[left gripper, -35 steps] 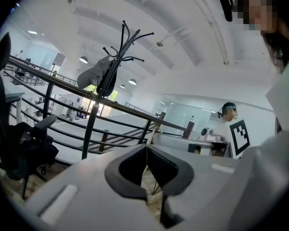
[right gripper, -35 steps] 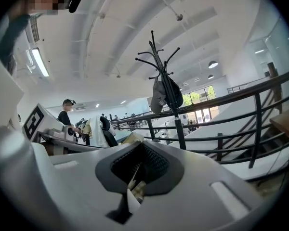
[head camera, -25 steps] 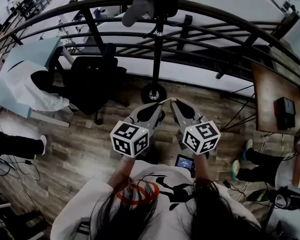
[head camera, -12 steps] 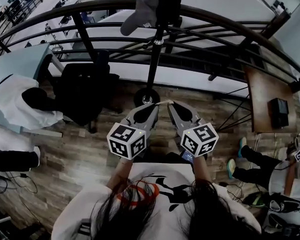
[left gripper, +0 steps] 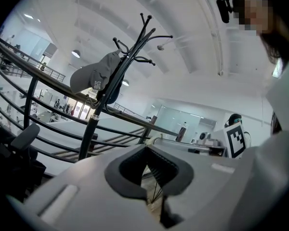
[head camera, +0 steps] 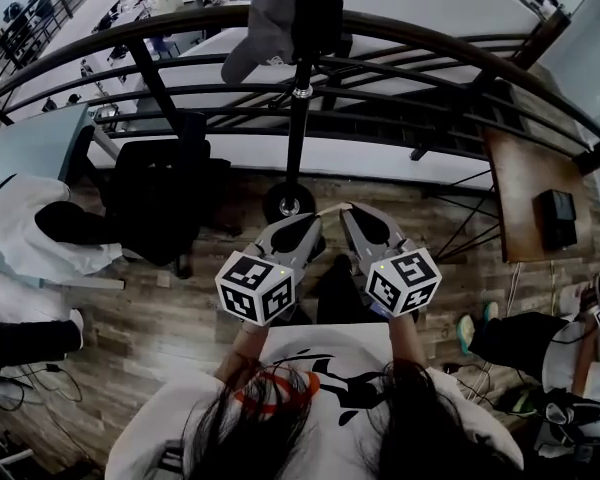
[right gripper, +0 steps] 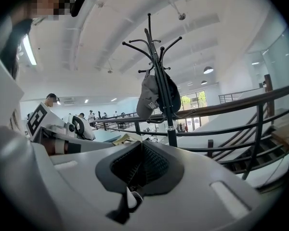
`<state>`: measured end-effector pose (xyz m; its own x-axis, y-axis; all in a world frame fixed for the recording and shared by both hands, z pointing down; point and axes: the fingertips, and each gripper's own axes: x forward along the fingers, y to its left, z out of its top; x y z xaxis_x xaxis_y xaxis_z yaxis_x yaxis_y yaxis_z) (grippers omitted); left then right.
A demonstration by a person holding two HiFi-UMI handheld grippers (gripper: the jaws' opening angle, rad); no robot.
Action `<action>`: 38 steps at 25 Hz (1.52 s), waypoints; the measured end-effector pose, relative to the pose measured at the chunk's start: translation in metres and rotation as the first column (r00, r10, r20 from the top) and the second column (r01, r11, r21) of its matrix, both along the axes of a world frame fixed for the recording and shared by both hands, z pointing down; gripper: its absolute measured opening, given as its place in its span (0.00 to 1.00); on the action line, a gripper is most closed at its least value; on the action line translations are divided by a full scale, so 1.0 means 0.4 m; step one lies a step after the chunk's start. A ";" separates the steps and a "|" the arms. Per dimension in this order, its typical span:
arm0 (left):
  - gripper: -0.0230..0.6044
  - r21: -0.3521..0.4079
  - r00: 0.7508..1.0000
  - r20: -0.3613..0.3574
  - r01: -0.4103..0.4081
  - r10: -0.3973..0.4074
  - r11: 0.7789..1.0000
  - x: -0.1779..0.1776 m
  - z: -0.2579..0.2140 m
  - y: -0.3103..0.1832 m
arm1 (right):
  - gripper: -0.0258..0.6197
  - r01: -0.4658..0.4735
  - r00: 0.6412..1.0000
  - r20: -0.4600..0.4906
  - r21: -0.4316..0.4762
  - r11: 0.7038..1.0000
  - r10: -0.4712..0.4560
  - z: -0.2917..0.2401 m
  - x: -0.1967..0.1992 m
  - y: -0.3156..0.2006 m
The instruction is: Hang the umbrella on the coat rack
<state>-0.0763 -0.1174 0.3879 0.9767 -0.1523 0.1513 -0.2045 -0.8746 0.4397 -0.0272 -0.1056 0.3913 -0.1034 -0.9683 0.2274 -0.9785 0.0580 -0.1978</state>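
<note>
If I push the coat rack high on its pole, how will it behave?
Probably tippy: the coat rack is a tall thin pole on a small round base. The cap and dark bag hanging high likely make it top-heavy. The pole looks stiff.

Right gripper [right gripper: 142, 143] fills the bottom, jaws pressed together, nothing between them. Straight ahead at twelve o'clock stands the coat rack [right gripper: 162, 57], with a grey cap [right gripper: 148, 99] hanging off it. A dark railing [right gripper: 241, 105] sweeps out at three o'clock, and a marker cube [right gripper: 37, 120] sits at nine.
</note>
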 end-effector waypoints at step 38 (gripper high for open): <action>0.04 0.000 0.953 -0.033 0.300 -0.300 0.954 0.623 -0.102 -0.346 | 0.08 0.333 0.943 -0.020 0.129 0.934 -0.333 -0.084 0.639 -0.411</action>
